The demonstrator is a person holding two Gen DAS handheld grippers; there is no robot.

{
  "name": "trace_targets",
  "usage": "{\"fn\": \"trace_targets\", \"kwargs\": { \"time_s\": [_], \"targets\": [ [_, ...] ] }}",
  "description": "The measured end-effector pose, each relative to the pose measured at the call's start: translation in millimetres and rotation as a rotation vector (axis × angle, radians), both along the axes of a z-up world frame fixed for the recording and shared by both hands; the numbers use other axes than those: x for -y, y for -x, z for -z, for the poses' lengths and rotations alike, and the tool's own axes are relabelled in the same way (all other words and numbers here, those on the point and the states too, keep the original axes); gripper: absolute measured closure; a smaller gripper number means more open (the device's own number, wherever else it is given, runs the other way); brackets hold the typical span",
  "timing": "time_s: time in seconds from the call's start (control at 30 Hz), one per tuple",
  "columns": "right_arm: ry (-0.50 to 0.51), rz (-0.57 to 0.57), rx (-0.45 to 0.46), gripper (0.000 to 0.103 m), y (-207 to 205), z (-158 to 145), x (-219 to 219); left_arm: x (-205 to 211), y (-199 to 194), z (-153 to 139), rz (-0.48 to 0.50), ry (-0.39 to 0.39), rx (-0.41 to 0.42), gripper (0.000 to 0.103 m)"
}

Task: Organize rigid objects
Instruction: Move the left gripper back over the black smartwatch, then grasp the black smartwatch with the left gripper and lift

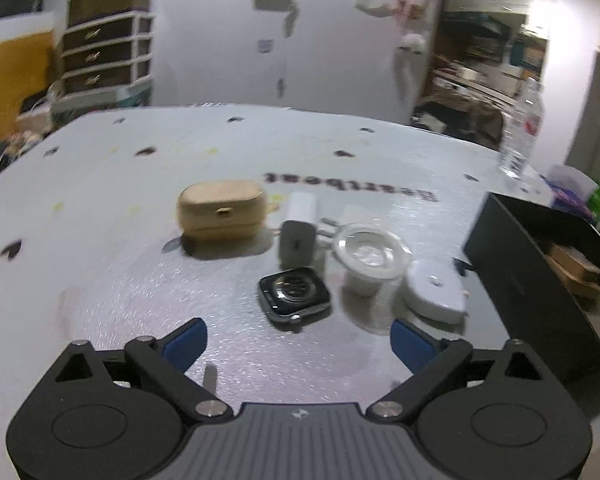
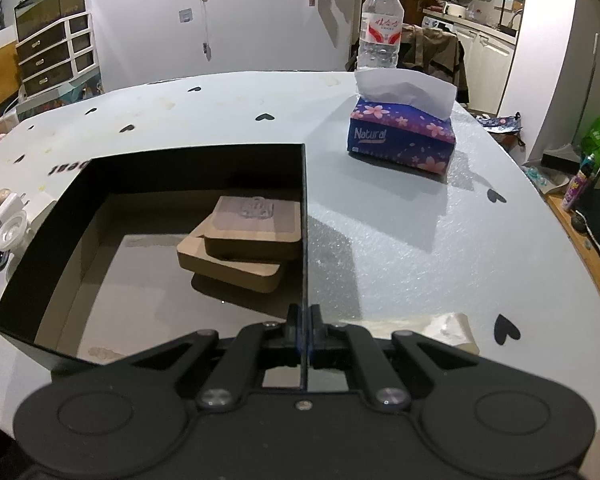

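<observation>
In the left wrist view my left gripper (image 1: 298, 342) is open and empty, just short of a black watch body (image 1: 295, 294) lying face down. Beyond it lie a grey charger (image 1: 297, 241), a white adapter (image 1: 302, 207), a tan case (image 1: 220, 210), a white round lamp fitting (image 1: 370, 258) and a white round tape measure (image 1: 436, 290). The black box (image 1: 540, 264) stands at the right. In the right wrist view my right gripper (image 2: 304, 322) is shut on the right wall of the black box (image 2: 304, 216), which holds two stacked wooden blocks (image 2: 252, 232).
A blue tissue pack (image 2: 402, 136) and a water bottle (image 2: 381, 24) stand on the table's far right. A crumpled clear wrapper (image 2: 448, 326) lies beside my right gripper. The table edge (image 2: 572, 232) runs along the right. A drawer unit (image 1: 104, 52) stands behind the table.
</observation>
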State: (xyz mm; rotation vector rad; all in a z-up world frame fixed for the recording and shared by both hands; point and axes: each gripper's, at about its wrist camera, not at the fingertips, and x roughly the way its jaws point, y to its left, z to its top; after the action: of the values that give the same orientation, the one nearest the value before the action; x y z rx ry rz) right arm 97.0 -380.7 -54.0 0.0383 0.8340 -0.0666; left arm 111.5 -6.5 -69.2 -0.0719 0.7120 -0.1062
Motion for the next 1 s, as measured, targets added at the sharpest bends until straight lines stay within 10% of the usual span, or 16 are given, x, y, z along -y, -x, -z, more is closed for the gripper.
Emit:
{"fn": "trace_targets", "kwargs": {
  "time_s": [1.0],
  "targets": [
    [0.006,0.014,0.004,0.099,1,1,-2,14,-21,15,-0.167,-0.121,0.058,0.027]
  ]
}}
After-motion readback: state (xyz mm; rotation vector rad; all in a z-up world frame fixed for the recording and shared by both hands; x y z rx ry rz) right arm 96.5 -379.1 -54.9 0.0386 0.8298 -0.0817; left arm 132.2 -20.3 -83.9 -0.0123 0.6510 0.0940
